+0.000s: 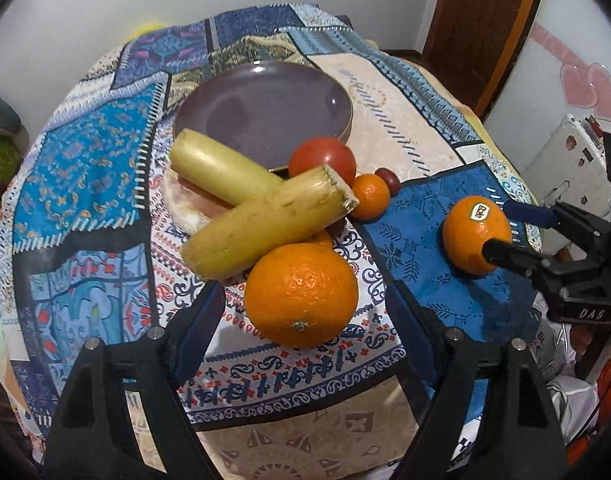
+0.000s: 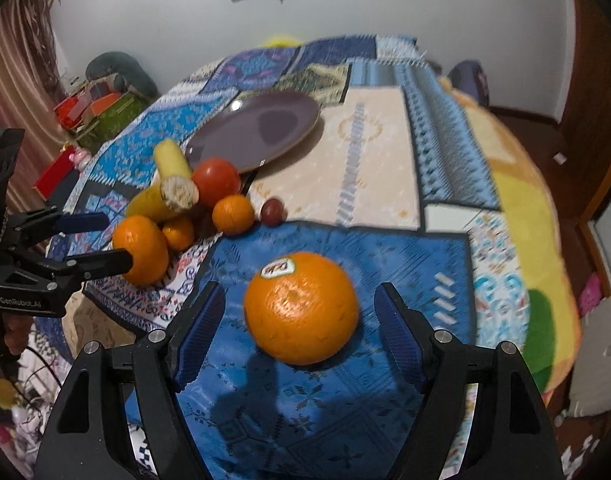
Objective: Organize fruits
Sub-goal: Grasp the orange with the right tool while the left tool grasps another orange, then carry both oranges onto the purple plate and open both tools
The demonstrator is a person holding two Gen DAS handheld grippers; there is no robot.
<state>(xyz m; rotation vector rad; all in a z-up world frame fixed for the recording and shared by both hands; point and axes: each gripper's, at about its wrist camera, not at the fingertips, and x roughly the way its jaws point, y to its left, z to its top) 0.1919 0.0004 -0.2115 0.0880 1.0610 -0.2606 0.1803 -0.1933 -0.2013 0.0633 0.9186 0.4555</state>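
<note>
A big orange [image 1: 301, 294] lies on the patterned tablecloth between the open fingers of my left gripper [image 1: 305, 316]; it also shows in the right wrist view [image 2: 143, 250]. A stickered orange [image 2: 301, 306] lies between the open fingers of my right gripper [image 2: 299, 330], not gripped; it also shows in the left wrist view [image 1: 475, 234]. Two pale yellow stalk pieces [image 1: 261, 220], a red tomato [image 1: 321, 160], a small tangerine [image 1: 369, 196] and a dark red fruit [image 1: 389, 180] lie in a heap. A purple plate [image 1: 261, 112] sits behind them, holding nothing.
A round pale board [image 1: 185, 204] lies under the stalk pieces. Another small tangerine [image 2: 179, 232] sits beside the big orange. The table edge curves close below both grippers. A wooden door [image 1: 477, 20] and clutter on the floor [image 2: 93, 112] surround the table.
</note>
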